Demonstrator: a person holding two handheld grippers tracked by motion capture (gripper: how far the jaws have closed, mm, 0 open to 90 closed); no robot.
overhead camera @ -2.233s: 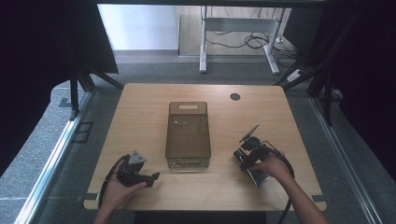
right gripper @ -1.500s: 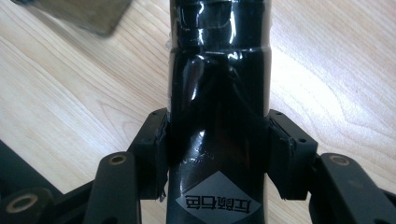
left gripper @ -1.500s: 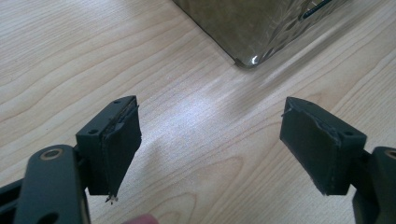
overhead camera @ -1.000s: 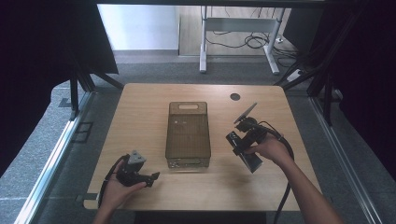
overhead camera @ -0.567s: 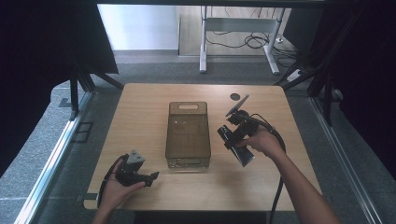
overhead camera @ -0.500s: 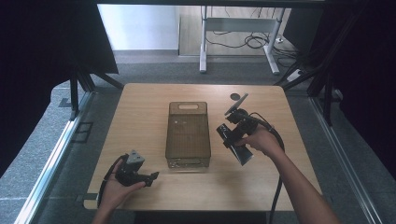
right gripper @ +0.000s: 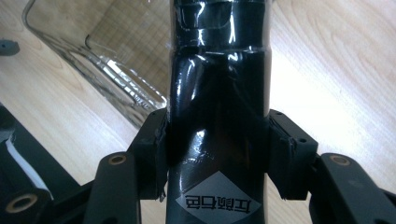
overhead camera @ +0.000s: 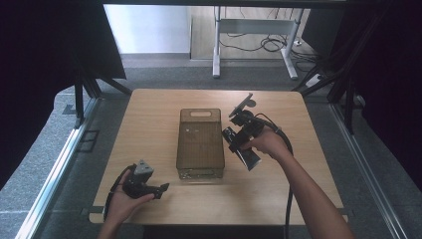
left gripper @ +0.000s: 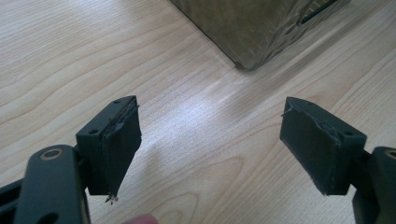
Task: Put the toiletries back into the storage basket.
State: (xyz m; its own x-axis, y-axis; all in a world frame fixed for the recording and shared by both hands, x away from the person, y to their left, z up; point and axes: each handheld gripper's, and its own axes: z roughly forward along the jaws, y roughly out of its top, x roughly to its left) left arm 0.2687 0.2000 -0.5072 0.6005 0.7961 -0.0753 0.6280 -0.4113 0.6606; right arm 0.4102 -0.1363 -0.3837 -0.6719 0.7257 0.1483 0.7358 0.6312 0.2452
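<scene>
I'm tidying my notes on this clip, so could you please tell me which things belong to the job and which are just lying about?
Part of the job:
- black bottle, clamped in the right claw
- clear brown bin beside it

Lying about:
- small dark disc at the table's far edge
- left claw, open, idle

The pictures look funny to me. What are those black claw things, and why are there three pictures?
A person sits at a wooden table and holds a grabbing tool in each hand. The big picture is taken from above. The other two come from small cameras riding on the tools, looking along their jaws. On the table stands a see-through brownish bin and, at the far edge, a small dark round thing. The left tool rests near the table's front edge, its jaws wide open with nothing between them. The right tool is clamped on a shiny black bottle-like thing, held beside the bin.
</scene>
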